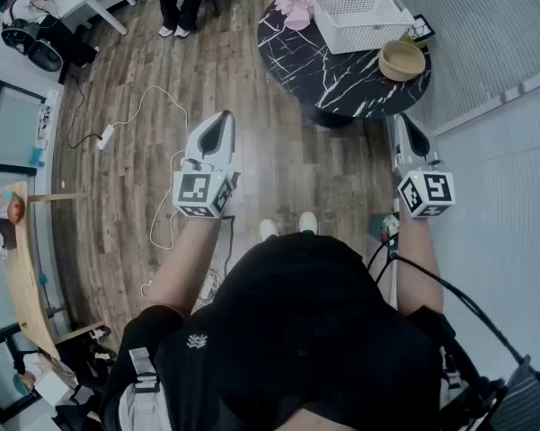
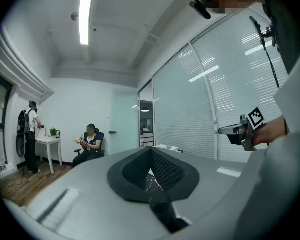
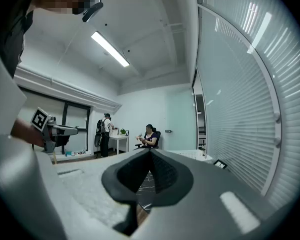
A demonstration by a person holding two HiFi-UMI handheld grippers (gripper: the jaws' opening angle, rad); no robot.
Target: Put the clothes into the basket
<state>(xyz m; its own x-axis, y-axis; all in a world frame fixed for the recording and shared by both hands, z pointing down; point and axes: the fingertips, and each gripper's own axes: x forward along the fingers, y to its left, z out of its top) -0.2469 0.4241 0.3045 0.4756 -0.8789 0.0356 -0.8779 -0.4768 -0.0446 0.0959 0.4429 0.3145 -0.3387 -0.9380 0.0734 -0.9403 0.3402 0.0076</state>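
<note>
My left gripper and right gripper both have their tongs pressed together with nothing between them. Each carries a cube of black-and-white square markers, the only print I can make out. Below them is the brown wood-plank floor. Ahead stands the round black table with white marble veins. On it are a tan bowl and the white plastic lattice basket. The pink clothes lie outside the basket, against the side that faces the head view's left. A slatted frosted-glass wall runs along the right.
</note>
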